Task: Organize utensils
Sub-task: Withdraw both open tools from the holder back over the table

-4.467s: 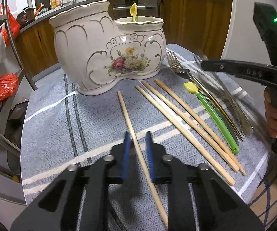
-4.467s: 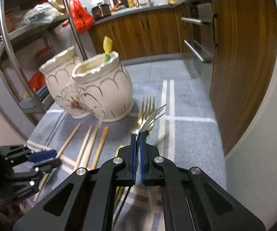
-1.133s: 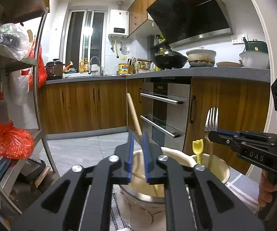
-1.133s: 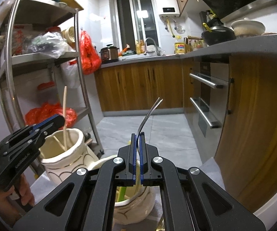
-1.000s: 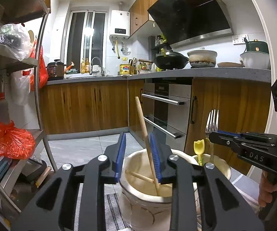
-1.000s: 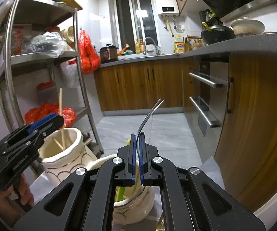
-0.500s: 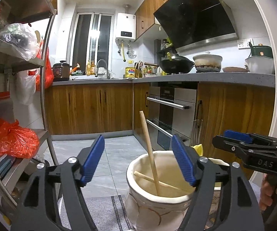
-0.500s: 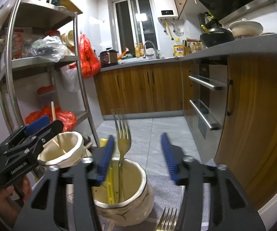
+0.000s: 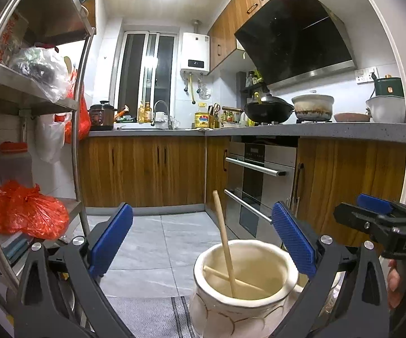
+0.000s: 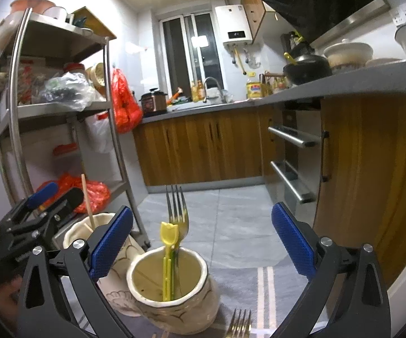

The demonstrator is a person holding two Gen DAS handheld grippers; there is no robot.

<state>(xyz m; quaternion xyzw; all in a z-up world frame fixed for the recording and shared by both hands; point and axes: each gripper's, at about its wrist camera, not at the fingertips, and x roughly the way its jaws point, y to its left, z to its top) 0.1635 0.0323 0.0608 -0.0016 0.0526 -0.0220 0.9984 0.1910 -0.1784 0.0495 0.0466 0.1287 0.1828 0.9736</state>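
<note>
A cream ceramic utensil holder with two cups stands on the grey cloth. In the left wrist view its taller cup (image 9: 245,290) holds a wooden chopstick (image 9: 224,236) standing upright and another lying across inside. My left gripper (image 9: 201,239) is wide open above it, empty. In the right wrist view the shorter cup (image 10: 172,287) holds a silver fork (image 10: 177,211) and a yellow-green utensil (image 10: 169,242). My right gripper (image 10: 203,239) is wide open above it, empty. The left gripper also shows in the right wrist view (image 10: 42,214).
A gold fork (image 10: 239,324) lies on the striped cloth (image 10: 264,287) in front of the holder. A metal shelf rack (image 10: 62,107) with bags stands to the left. Wooden cabinets and an oven (image 9: 259,186) stand to the right.
Both grippers opened wide and let go: the chopstick dropped into the taller cup, the fork into the shorter cup. Both grippers have since lifted slightly.
</note>
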